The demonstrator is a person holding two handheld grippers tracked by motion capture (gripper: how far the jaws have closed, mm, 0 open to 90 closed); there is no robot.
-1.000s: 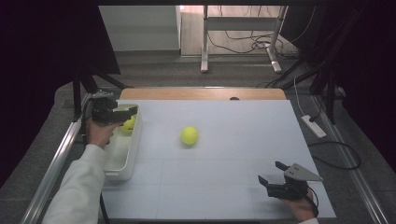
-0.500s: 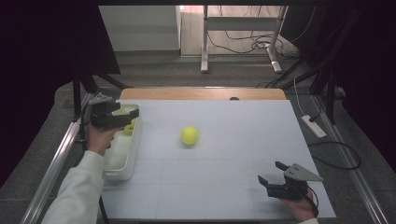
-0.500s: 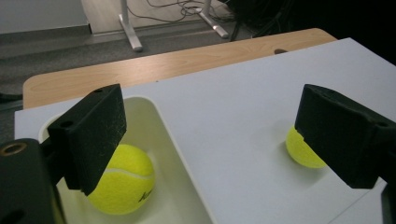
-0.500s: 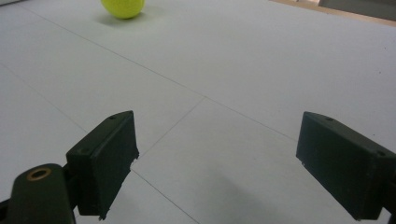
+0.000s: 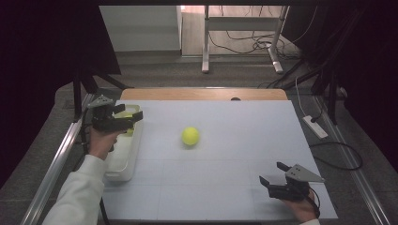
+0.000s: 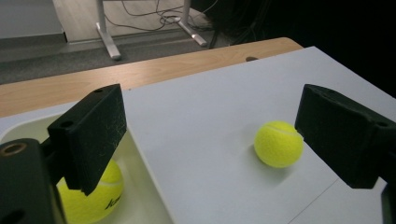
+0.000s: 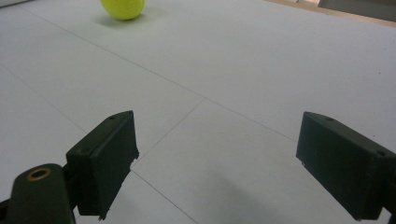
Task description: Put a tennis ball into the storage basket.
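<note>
- Yellow tennis ball (image 5: 190, 136) lies alone on the white table (image 5: 225, 187), around the middle and somewhat toward the far edge.
- I hold the left gripper (image 5: 133, 117) over the white tray (image 5: 123, 164) at the table's left edge; its jaws stand wide with nothing between them.
- A second ball (image 6: 95, 193) lies in the tray under that gripper.
- My right gripper (image 5: 272, 174) sits near the near right corner, jaws wide and empty.
</note>
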